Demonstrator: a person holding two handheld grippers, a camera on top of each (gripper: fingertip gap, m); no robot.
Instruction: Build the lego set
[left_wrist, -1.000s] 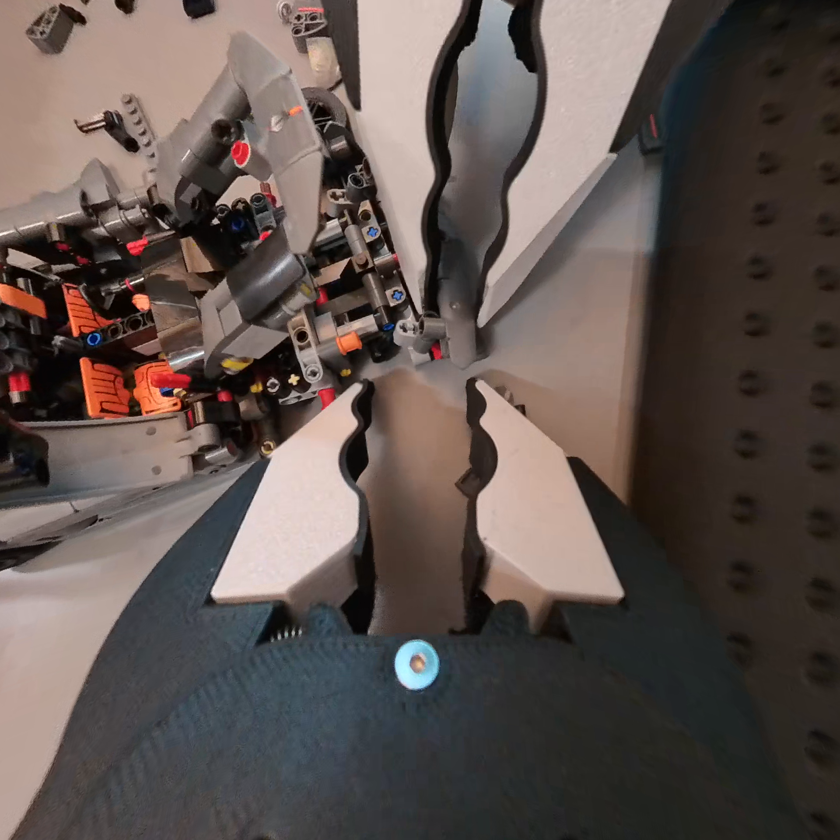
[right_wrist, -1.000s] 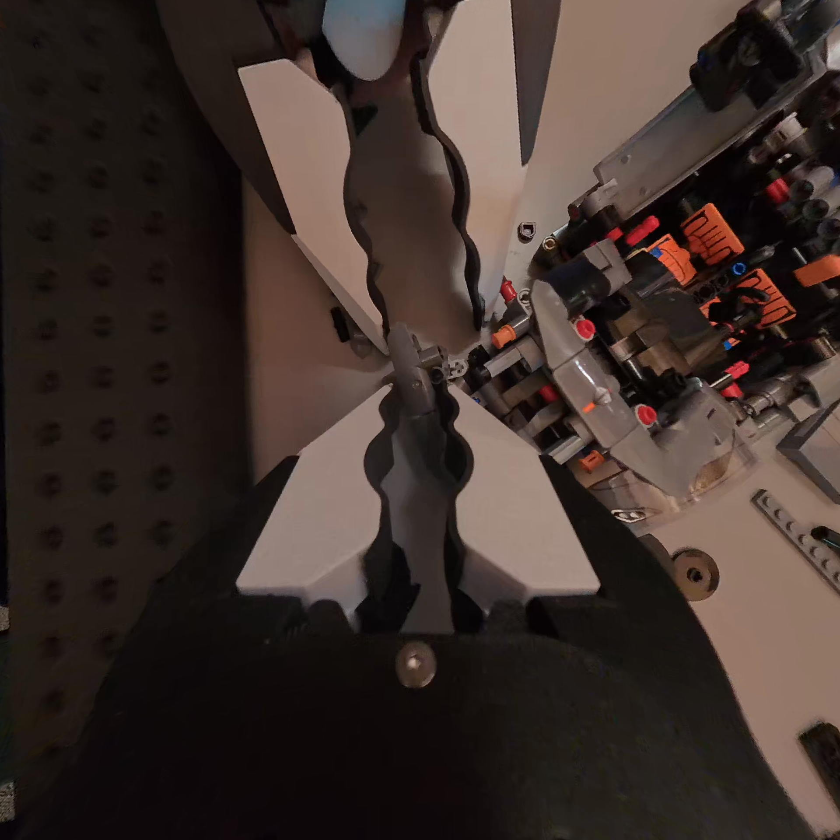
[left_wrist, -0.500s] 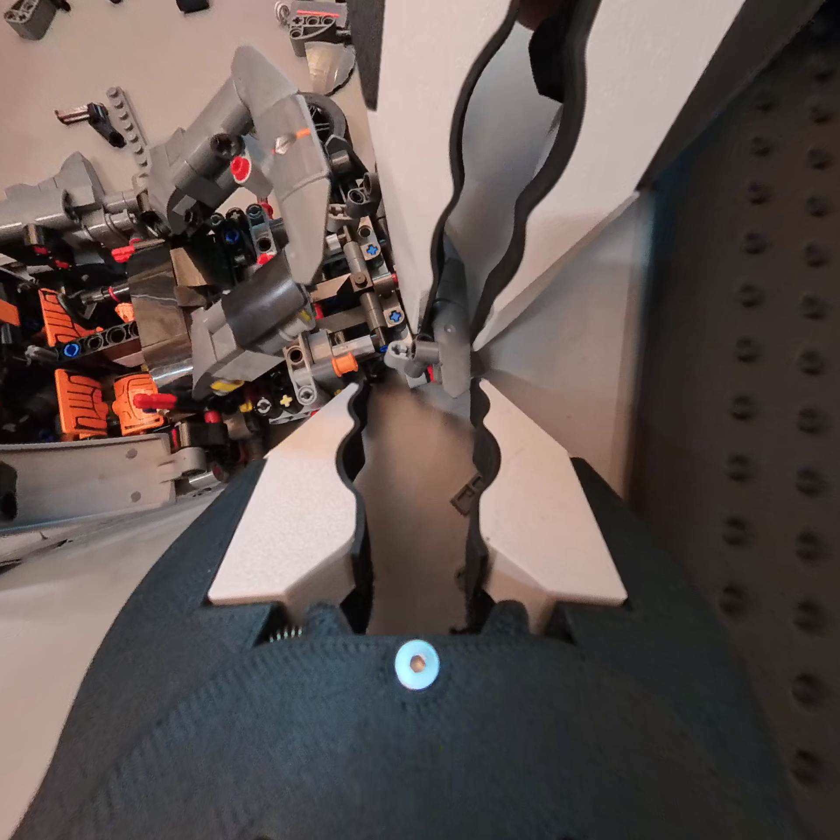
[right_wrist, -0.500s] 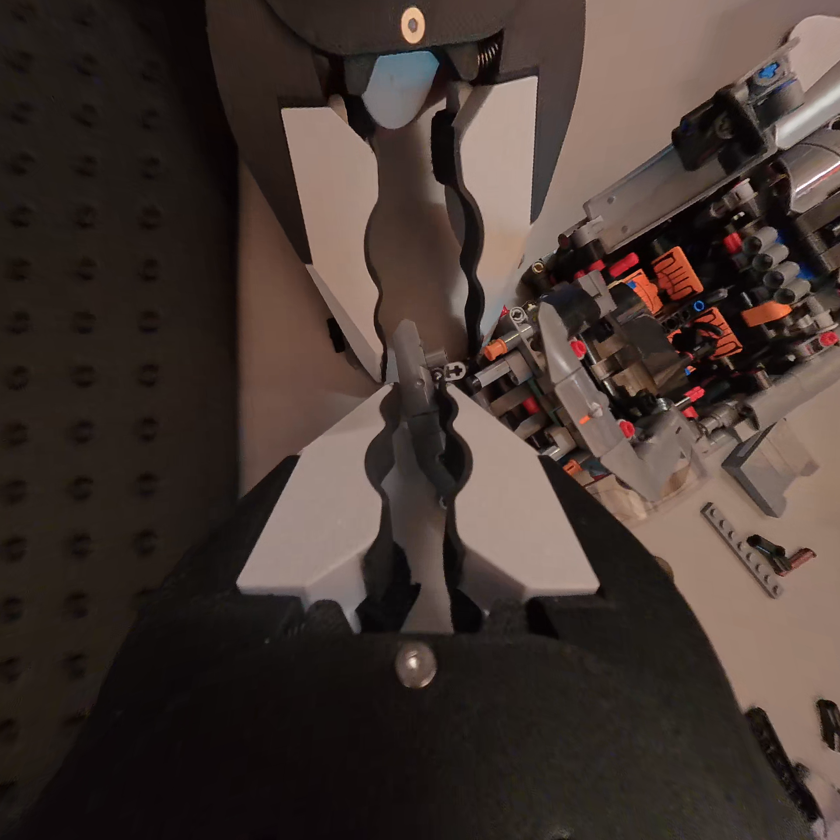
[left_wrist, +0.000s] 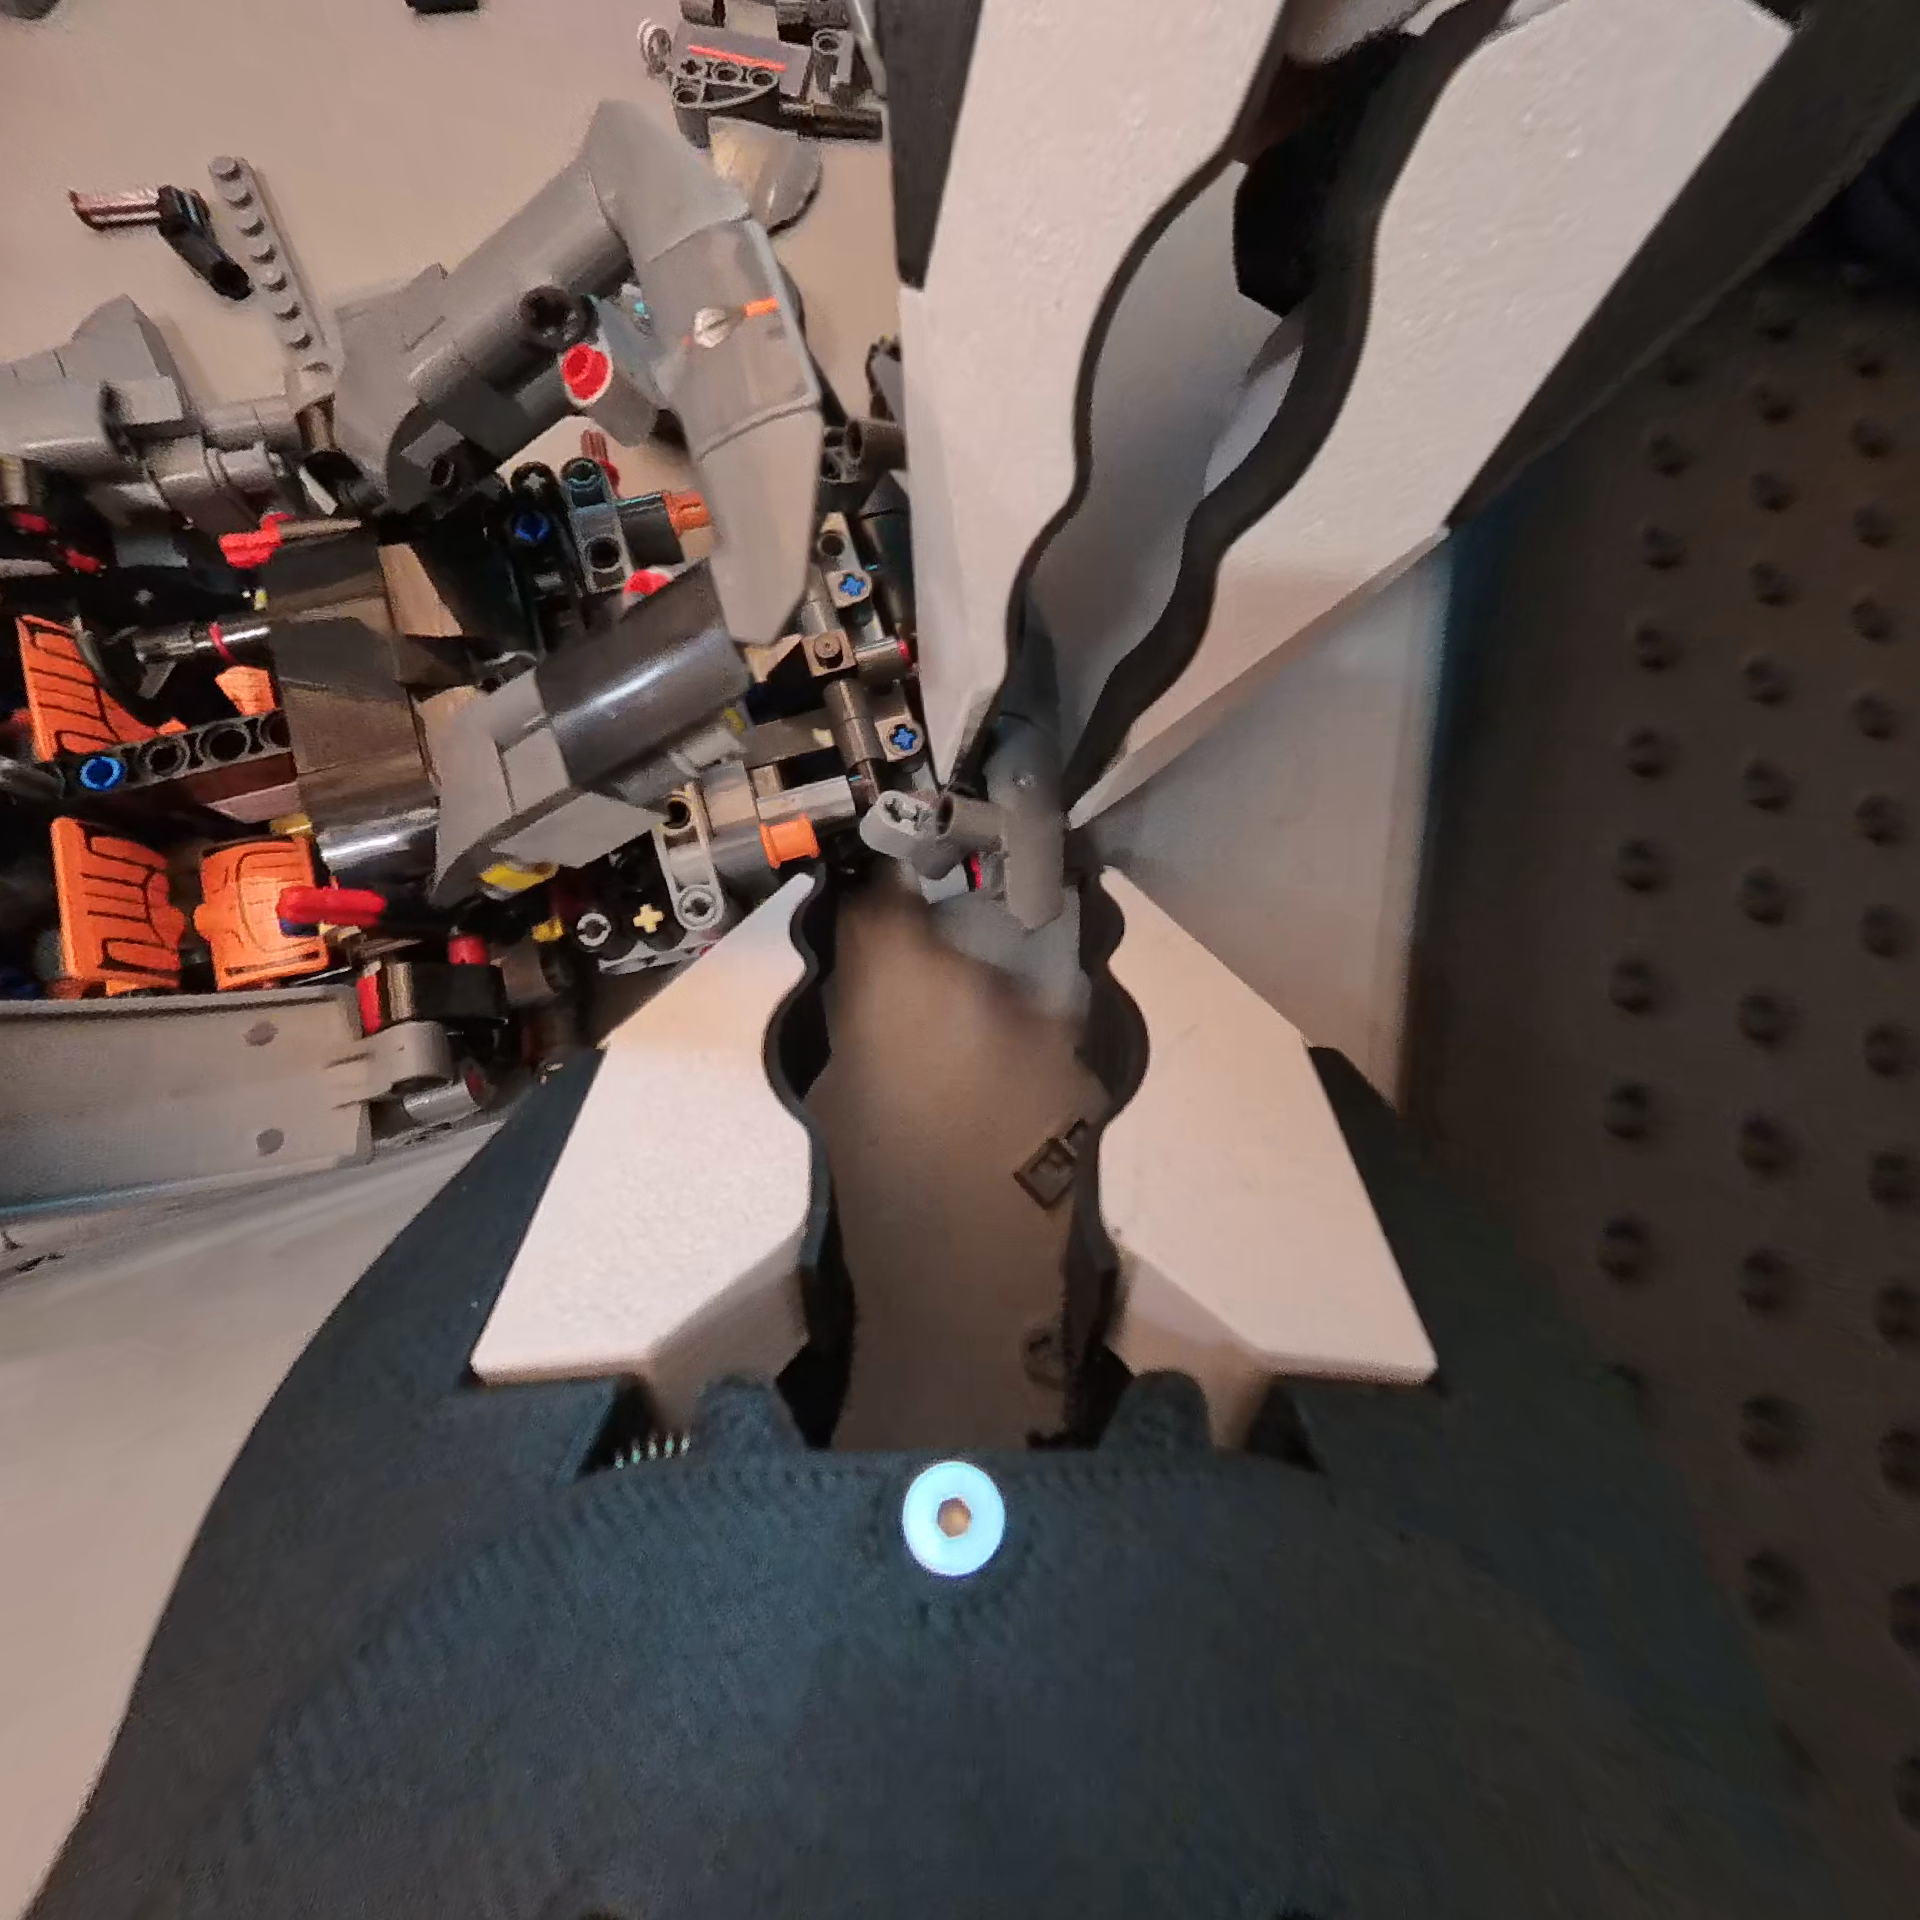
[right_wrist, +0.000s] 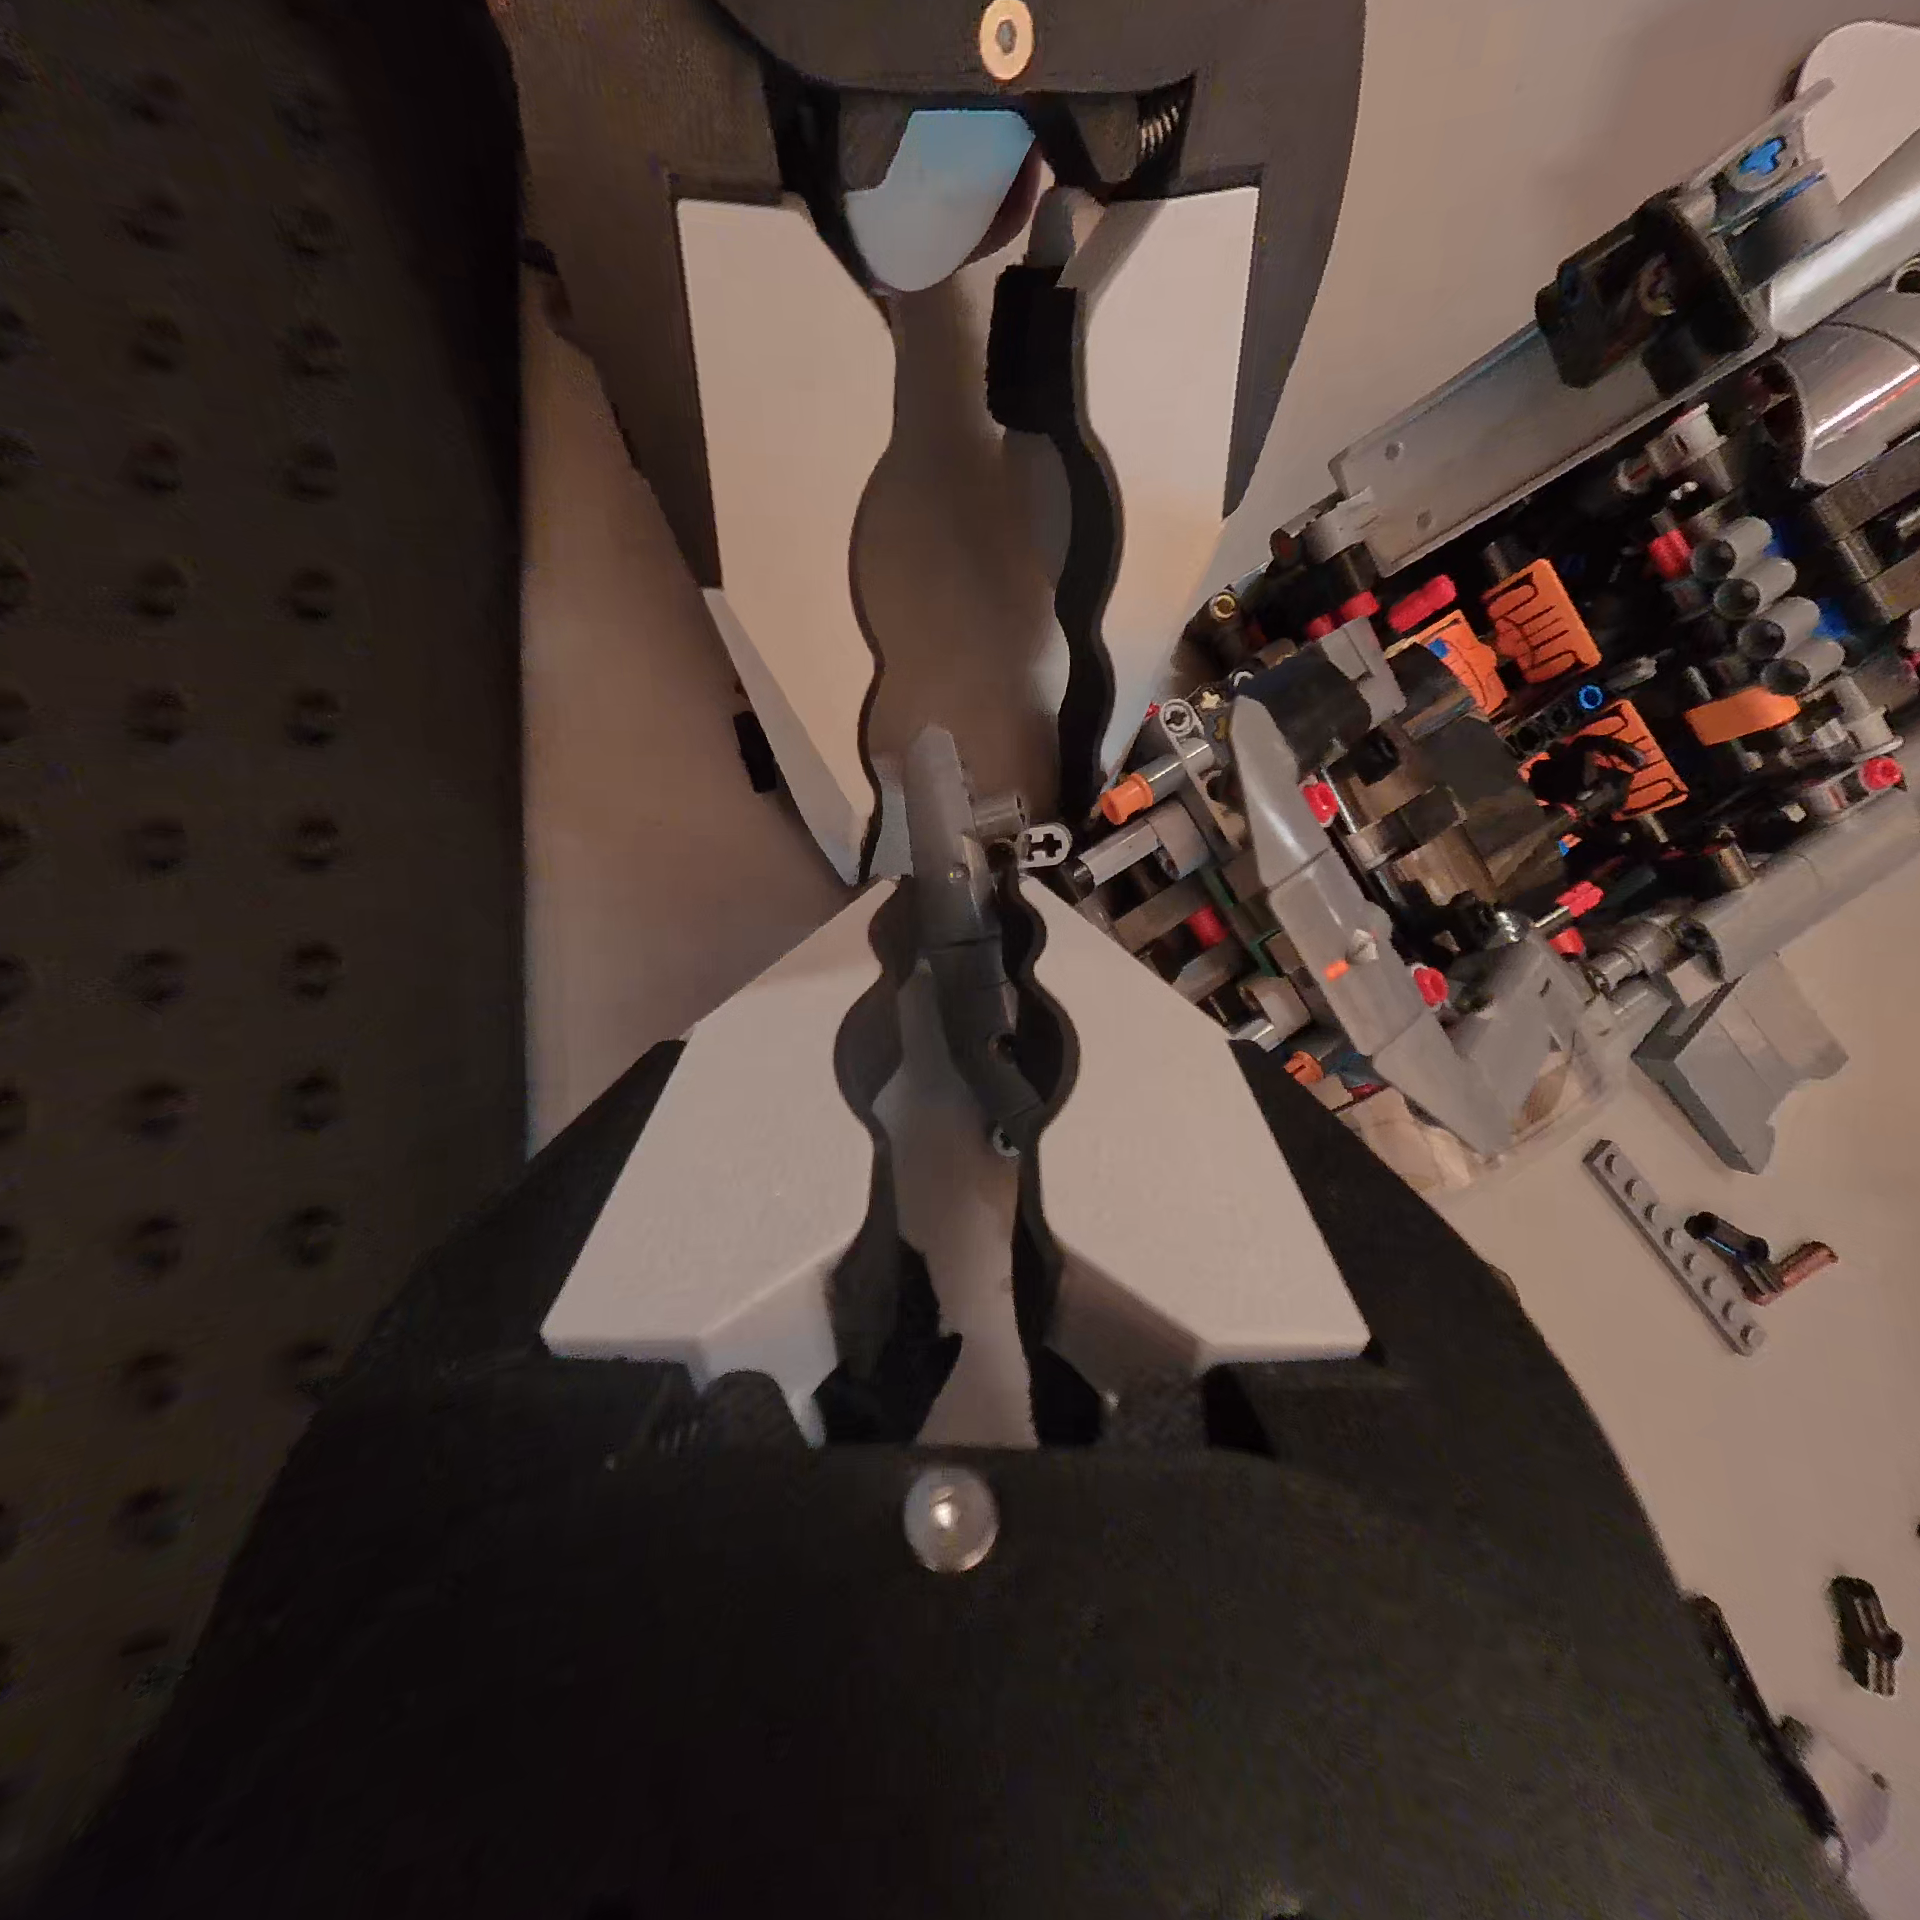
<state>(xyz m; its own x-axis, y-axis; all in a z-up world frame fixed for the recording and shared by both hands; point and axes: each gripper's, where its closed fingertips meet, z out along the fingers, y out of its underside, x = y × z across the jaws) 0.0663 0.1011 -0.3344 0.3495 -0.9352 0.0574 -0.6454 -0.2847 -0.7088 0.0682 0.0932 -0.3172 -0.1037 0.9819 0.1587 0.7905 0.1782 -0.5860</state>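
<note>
A large grey, black and orange lego technic model (left_wrist: 468, 675) lies on the pale table; it also shows in the right wrist view (right_wrist: 1507, 831). My right gripper (right_wrist: 961, 899) is shut on a slim grey lego assembly (right_wrist: 961, 956) with a small connector at its tip. In the left wrist view it (left_wrist: 1023, 790) comes in from the top with the assembly (left_wrist: 1023, 842). My left gripper (left_wrist: 951, 904) is open, tip to tip with the right one, and the assembly's end reaches between its fingertips. It (right_wrist: 977, 826) hangs from the top of the right wrist view.
A dark studded baseplate (left_wrist: 1714, 935) runs along one side; it also shows in the right wrist view (right_wrist: 208, 831). A long grey holed plate (right_wrist: 1673, 1247) and small dark parts (right_wrist: 1870, 1652) lie loose. A small dark square part (left_wrist: 1049, 1164) lies under the left gripper. Only a small space, under 4 cm, lies between the two pairs of fingers.
The two grippers have drawn closer together. The grey assembly in the right gripper now reaches between the left gripper's open fingertips, close to the model's edge.
</note>
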